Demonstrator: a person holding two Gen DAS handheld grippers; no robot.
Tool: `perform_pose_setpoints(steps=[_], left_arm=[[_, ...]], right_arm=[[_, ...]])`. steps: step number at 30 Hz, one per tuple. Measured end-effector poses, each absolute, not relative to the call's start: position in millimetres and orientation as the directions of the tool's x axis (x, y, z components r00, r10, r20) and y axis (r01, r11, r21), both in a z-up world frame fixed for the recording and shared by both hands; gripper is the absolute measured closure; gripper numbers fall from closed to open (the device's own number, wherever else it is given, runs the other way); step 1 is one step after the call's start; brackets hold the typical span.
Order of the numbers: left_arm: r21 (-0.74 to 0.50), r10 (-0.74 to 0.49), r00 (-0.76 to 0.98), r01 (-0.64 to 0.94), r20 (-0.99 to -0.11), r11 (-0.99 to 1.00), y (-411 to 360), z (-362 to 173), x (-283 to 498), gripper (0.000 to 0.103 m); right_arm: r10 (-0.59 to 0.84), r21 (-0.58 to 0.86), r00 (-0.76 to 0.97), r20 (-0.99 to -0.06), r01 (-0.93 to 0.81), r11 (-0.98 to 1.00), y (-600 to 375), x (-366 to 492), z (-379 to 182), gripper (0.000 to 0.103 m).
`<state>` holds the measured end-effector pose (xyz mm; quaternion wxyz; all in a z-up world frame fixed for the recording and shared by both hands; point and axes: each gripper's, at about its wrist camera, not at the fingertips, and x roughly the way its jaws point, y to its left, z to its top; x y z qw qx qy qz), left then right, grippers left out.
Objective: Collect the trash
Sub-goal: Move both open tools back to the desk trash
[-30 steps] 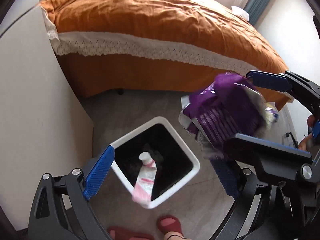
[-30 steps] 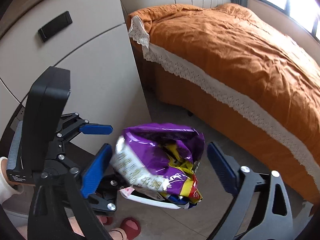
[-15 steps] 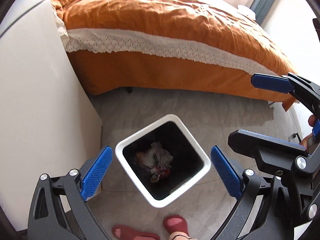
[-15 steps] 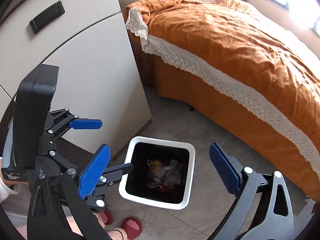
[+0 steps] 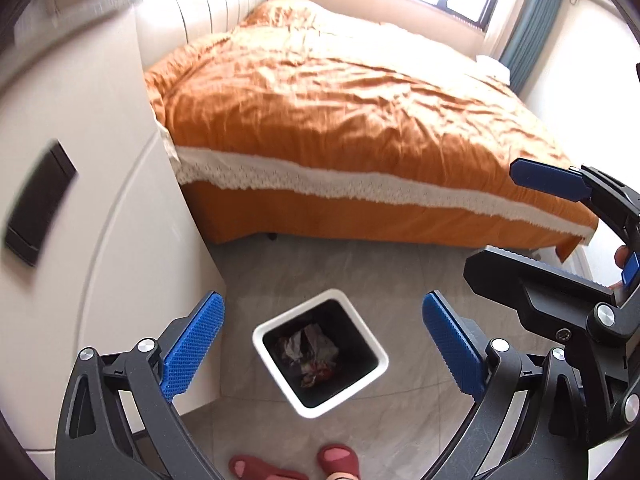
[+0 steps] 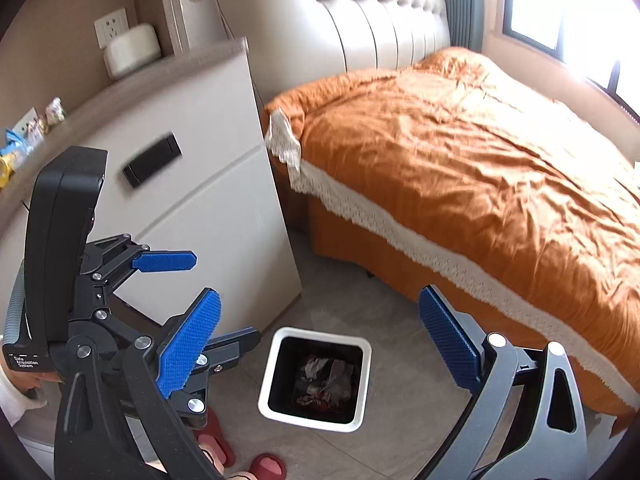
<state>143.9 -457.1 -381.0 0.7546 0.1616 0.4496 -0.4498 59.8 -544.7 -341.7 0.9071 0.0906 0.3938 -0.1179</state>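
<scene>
A white square trash bin [image 5: 374, 346] with a black liner stands on the grey floor below me; it also shows in the right wrist view [image 6: 366, 346]. Crumpled wrappers [image 5: 310, 354] lie inside it, also seen in the right wrist view [image 6: 326, 378]. My left gripper [image 5: 320, 344] is open and empty, high above the bin. My right gripper [image 6: 320, 340] is open and empty, also above the bin. The right gripper shows at the right of the left wrist view [image 5: 560, 216]; the left gripper shows at the left of the right wrist view [image 6: 200, 300].
A white cabinet [image 6: 192, 200] stands left of the bin, with small packets [image 6: 24, 136] and a white container [image 6: 132, 50] on its top. An orange-covered bed [image 5: 360, 128] fills the far side. Red slippers [image 5: 336, 458] are near the bin.
The purple chip bag and the pink-white wrapper dropped out of the grippers into the bin. Both grippers have since risen and tilted up, so the bin looks smaller.
</scene>
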Motion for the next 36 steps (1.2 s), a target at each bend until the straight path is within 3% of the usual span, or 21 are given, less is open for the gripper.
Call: perform_pose_setpoints(steps=[16,36], left_arm=[[-0.103,-0.602,0.363,0.793,-0.711,0.601,-415,-220,141,0.005],[-0.040,-0.506,0.605,0.617,-0.615,0.786,-275,-124,205,0.005]], right_arm=[[-0.147,0.053,0.802,-0.578,0.216,0.975,-514,61,-205,0.004],[0.031,0.009,0.898,-0.439,-0.030,1.000,-407,140,-114,0.004]])
